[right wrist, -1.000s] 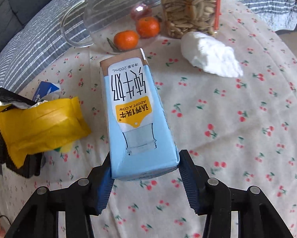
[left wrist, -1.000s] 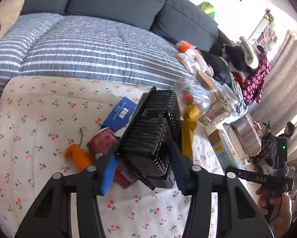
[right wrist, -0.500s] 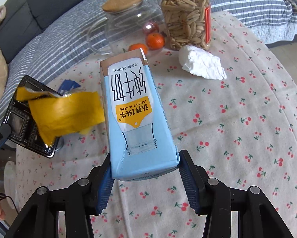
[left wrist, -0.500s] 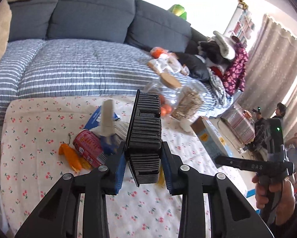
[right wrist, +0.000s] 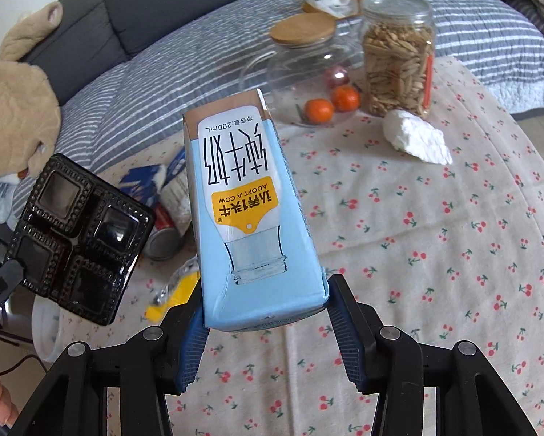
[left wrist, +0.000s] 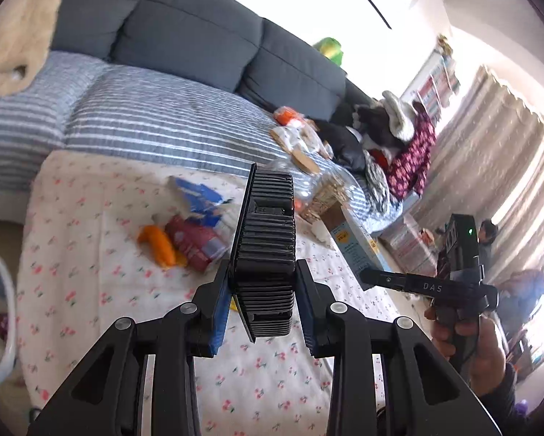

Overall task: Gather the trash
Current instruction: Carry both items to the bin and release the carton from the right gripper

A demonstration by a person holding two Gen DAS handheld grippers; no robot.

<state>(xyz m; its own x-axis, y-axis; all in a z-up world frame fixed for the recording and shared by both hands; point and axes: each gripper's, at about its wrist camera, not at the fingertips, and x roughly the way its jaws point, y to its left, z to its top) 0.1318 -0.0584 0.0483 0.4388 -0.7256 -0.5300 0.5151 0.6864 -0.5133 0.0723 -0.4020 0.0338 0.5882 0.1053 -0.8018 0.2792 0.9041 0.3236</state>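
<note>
Two pieces of trash are in the grippers. Nearest in the right wrist view, the right gripper (right wrist: pixel 268 330) is clamped on the base of a pale blue milk carton (right wrist: pixel 250 210), which juts out away from the fingers above the cherry-print tablecloth (right wrist: pixel 435 254). The carton looks light and stiff-walled but crushable if empty, so the hold across the flat sides near the folded base seems sound. The left gripper (left wrist: pixel 262 312) grips a black plastic tray (left wrist: pixel 268 250) edge-on, pads pressing its ribbed sides; it probably flexes and could slip, so a bite deeper on the rim would be safer. Beyond, on the cloth, lie a yellow wrapper (right wrist: pixel 173 290), a red can (left wrist: pixel 195 241) and an orange scrap (left wrist: pixel 159 243) on the left. Farther right sit a crumpled white tissue (right wrist: pixel 417 138), two tangerines (right wrist: pixel 331 103) and a jar of seeds (right wrist: pixel 397 58).
</note>
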